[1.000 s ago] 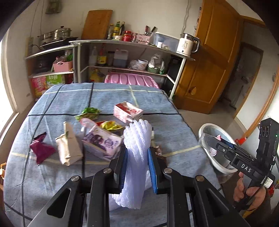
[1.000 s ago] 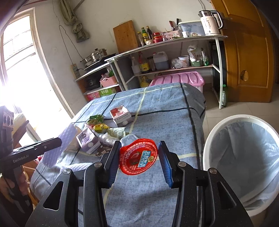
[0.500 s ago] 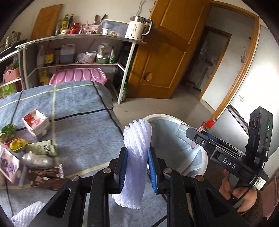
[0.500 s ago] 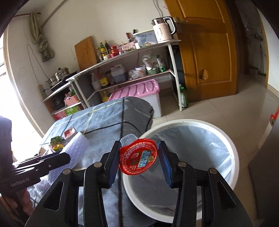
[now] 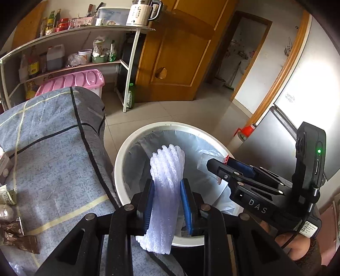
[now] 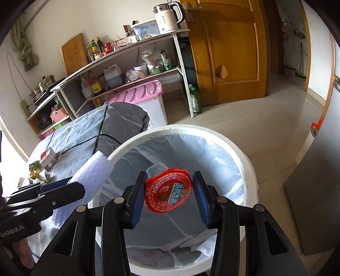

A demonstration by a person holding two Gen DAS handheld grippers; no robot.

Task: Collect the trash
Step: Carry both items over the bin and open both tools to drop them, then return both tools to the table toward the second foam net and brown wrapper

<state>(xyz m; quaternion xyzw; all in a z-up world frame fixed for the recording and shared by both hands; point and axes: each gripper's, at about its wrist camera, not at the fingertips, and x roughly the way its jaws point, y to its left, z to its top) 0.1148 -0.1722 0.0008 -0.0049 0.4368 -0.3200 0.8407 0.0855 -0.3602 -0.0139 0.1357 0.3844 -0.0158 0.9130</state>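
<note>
place: home kitchen | shelf (image 6: 136, 45) of sauce bottles (image 6: 96, 45) | kettle (image 6: 167, 17)

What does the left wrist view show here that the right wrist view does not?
Left wrist only: brown wrappers on the blanket, and a silver fridge. Right wrist only: the steamer pot, cutting board and red-lidded cup face-on. Both: the lined white bin, foam netting, pink box and kettle.

bin (image 6: 247, 169): white plastic, smooth; thin translucent liner
foam (image 5: 166, 180): white netted, soft, matt
cup (image 6: 169, 190): clear plastic, glossy red foil lid
tablecloth (image 5: 53, 148): grey-blue cloth, matt
door (image 6: 231, 42): varnished wood, glossy
</note>
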